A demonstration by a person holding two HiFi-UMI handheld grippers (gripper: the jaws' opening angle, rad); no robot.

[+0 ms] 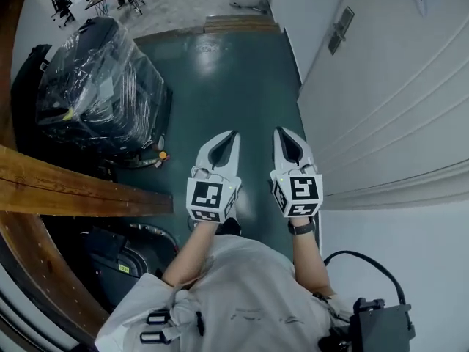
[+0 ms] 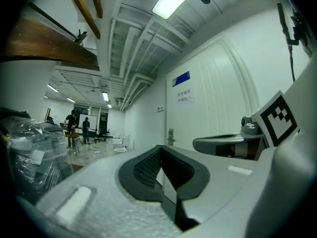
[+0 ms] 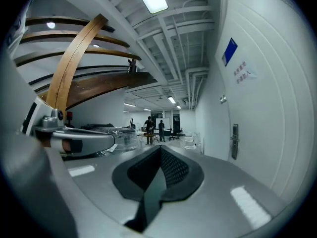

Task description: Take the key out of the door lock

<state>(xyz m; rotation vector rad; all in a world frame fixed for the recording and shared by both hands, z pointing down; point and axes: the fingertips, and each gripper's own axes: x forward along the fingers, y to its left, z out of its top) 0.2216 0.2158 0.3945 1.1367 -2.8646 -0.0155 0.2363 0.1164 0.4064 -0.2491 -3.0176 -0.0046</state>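
The white door (image 1: 396, 101) runs along the right. Its lock plate with handle (image 1: 341, 29) is far ahead of both grippers; no key can be made out at this distance. The lock plate also shows small in the left gripper view (image 2: 171, 136) and the right gripper view (image 3: 234, 141). My left gripper (image 1: 233, 133) and right gripper (image 1: 280, 131) are held side by side in mid-air over the teal floor, both shut with nothing between the jaws. Each one's own view shows its dark pads closed together, left gripper (image 2: 159, 148), right gripper (image 3: 161, 148).
A large plastic-wrapped black object (image 1: 99, 86) stands at the left. A wooden beam (image 1: 73, 189) crosses at the lower left. Two people (image 3: 154, 128) stand at a table far down the hall. Teal floor (image 1: 227, 86) stretches ahead between the wrapped object and the door.
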